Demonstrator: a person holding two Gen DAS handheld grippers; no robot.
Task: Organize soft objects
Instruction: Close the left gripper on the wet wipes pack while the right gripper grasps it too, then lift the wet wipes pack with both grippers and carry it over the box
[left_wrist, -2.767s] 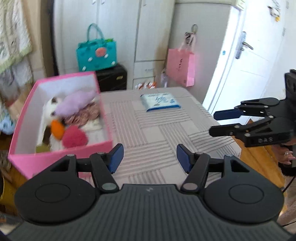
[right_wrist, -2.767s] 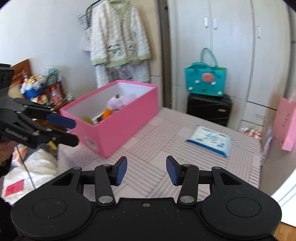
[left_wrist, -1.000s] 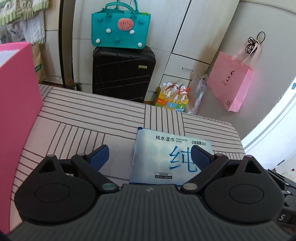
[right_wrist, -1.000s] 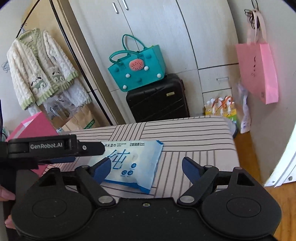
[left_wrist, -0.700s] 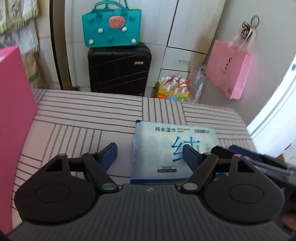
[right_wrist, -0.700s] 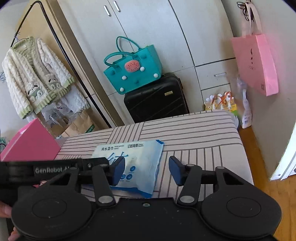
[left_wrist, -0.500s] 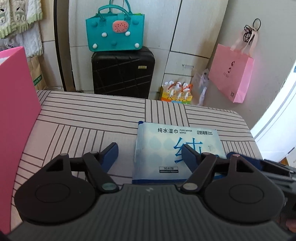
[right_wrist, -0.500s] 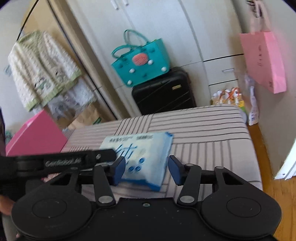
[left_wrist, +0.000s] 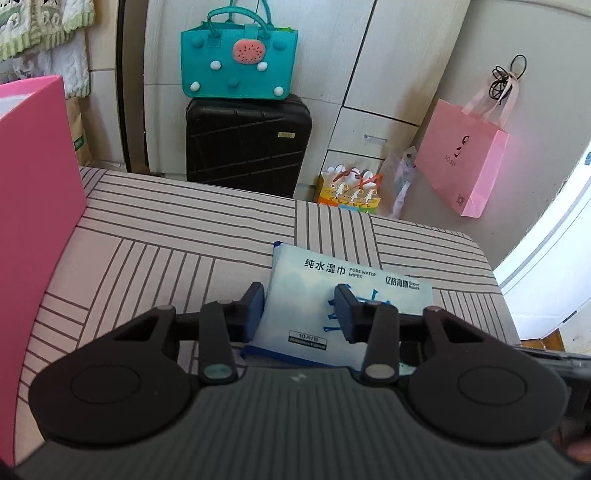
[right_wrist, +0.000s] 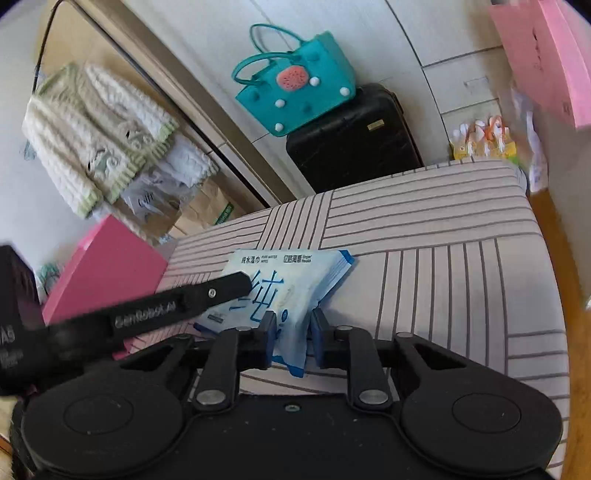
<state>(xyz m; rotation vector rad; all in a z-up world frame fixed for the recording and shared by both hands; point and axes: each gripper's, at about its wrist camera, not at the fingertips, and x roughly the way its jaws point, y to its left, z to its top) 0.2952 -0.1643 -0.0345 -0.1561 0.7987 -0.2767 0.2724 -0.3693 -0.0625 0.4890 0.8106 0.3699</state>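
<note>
A pale blue wet-wipes pack (left_wrist: 314, 295) lies on the striped table (left_wrist: 166, 240). My left gripper (left_wrist: 299, 306) has its jaws pressed on the pack's left end. My right gripper (right_wrist: 293, 332) is shut on the pack's near corner (right_wrist: 295, 317), which is pinched and lifted. The left gripper's arm (right_wrist: 177, 306) crosses the right wrist view over the pack. The pink box (left_wrist: 29, 221) stands at the left; its contents are hidden.
Behind the table stand a black suitcase (left_wrist: 247, 144) with a teal felt bag (left_wrist: 238, 62) on it, a pink paper bag (left_wrist: 469, 151) on the cabinet, and a colourful carton (left_wrist: 349, 190) on the floor. A cream cardigan (right_wrist: 92, 133) hangs at the left.
Both grippers moved from the near table to the wipes pack and closed: the left narrowed onto its left end, the right pinched its corner and the pack now bends up.
</note>
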